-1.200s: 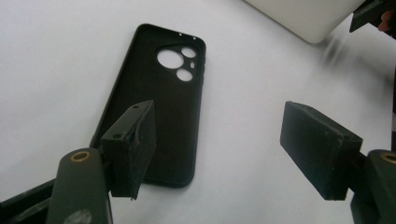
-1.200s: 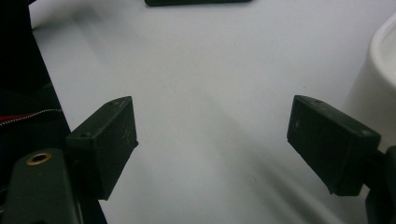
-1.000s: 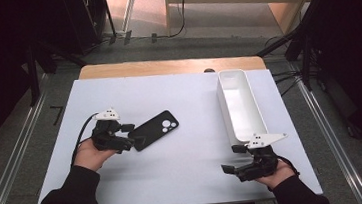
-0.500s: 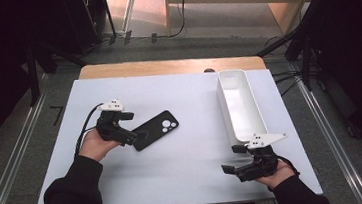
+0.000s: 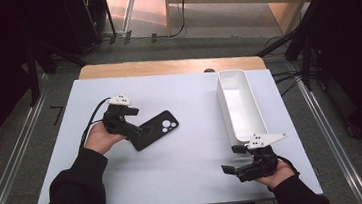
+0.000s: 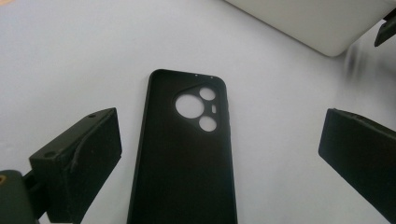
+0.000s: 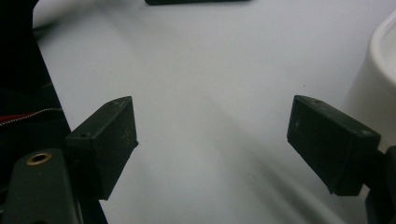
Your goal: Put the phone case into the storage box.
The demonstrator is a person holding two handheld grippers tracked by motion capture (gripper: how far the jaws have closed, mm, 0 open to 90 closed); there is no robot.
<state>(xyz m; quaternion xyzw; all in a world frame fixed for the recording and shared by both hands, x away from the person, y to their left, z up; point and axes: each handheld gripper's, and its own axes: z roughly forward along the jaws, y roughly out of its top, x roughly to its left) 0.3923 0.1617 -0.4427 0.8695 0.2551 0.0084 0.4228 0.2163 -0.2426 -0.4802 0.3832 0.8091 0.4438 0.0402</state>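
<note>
The black phone case lies flat left of the white bin. It looks light, thin and bendy, so pinch its long sides. The left gripper has just opened wide around it, holding nothing; the right gripper is open and empty.

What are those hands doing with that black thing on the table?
A person holds a pair of tongs in each hand. The left tongs have just been opening, and the black phone case lies flat on the white table between the jaws, not pinched. The right tongs wait open near the white bin, holding nothing.
</note>
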